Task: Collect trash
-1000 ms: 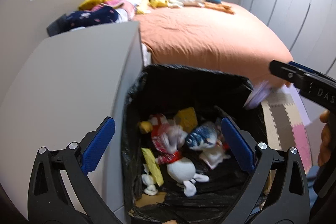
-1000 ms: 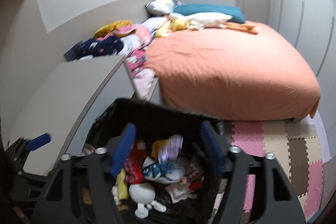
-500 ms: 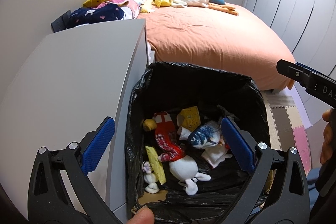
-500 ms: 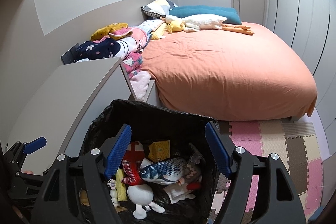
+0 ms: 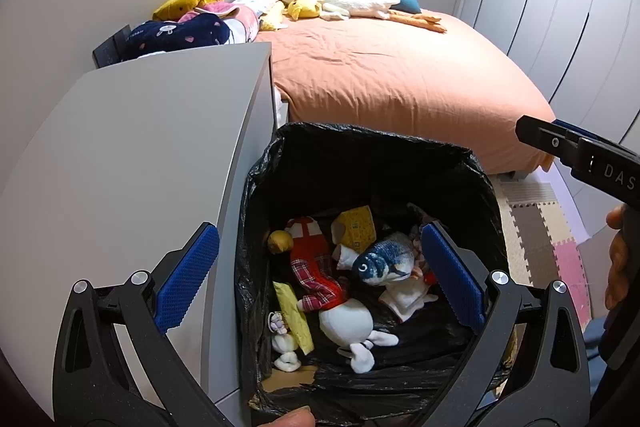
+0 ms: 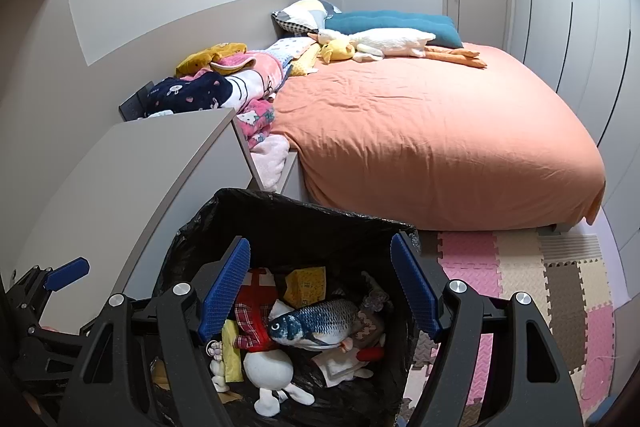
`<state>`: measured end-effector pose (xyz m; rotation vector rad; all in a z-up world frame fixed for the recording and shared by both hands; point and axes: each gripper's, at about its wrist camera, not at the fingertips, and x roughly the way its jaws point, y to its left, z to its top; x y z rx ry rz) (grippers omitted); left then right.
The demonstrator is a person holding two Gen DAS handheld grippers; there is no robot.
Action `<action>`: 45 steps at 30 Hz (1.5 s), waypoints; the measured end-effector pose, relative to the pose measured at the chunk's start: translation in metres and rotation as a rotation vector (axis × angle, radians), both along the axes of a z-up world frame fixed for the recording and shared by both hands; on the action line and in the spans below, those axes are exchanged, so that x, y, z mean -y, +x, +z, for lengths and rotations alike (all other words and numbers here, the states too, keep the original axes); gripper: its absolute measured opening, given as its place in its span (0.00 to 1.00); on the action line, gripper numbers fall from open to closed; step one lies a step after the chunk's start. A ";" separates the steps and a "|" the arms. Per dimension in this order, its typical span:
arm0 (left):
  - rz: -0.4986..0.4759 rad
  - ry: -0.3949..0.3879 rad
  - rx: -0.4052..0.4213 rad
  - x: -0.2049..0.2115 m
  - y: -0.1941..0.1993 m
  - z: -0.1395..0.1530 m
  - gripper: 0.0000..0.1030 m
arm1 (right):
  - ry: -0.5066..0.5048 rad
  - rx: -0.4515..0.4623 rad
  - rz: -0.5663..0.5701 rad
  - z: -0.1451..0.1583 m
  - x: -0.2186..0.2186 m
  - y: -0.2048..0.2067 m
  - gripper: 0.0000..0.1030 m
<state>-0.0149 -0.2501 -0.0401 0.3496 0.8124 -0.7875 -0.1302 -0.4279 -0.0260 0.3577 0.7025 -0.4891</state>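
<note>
A bin lined with a black bag (image 5: 360, 155) is taken as the landmark; it stands on the floor, touching or just beside a grey cabinet (image 5: 132, 163) on its left, with the foot of a bed covered in an orange sheet (image 5: 400, 75) beyond it.

The left gripper (image 5: 320, 279) is held above the near side of the bin, its blue-padded fingers (image 5: 188, 279) spread wide, and nothing is gripped between them. The right gripper (image 6: 320, 291) is held over the bin as well, its jaws likewise set wide apart and empty; in the left wrist view its tip is seen to the right of the bin, above the rim.

Inside the bin the collected items are seen lying in a heap on the bag's bottom: a blue plush fish (image 5: 384, 259) near the middle, a doll in red plaid clothing (image 5: 316, 275) to its left, a white plush body with feet (image 5: 348, 319) nearer the camera, a yellow carton (image 5: 356, 227) towards the far wall, and a yellow wrapper (image 5: 294, 311) with a small white figure (image 5: 280, 339) by the left wall.

To the right of the bin, coloured foam floor tiles (image 6: 540, 279) are laid. On the far end of the bed, pillows and a long white plush goose (image 6: 384, 43) are seen, and folded clothes (image 6: 212, 83) are piled behind the cabinet.
</note>
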 end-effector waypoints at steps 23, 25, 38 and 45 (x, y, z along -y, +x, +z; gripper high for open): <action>0.003 0.008 0.011 0.000 -0.003 0.001 0.95 | -0.012 0.003 0.008 0.003 -0.004 0.000 0.71; 0.002 0.008 0.011 0.000 -0.003 0.001 0.95 | -0.012 0.002 0.008 0.003 -0.003 -0.001 0.71; -0.001 0.016 0.020 0.001 -0.007 0.001 0.95 | -0.011 0.002 0.009 0.003 -0.004 -0.001 0.71; -0.002 0.016 0.022 0.001 -0.007 0.001 0.95 | -0.012 0.002 0.011 0.003 -0.005 -0.001 0.71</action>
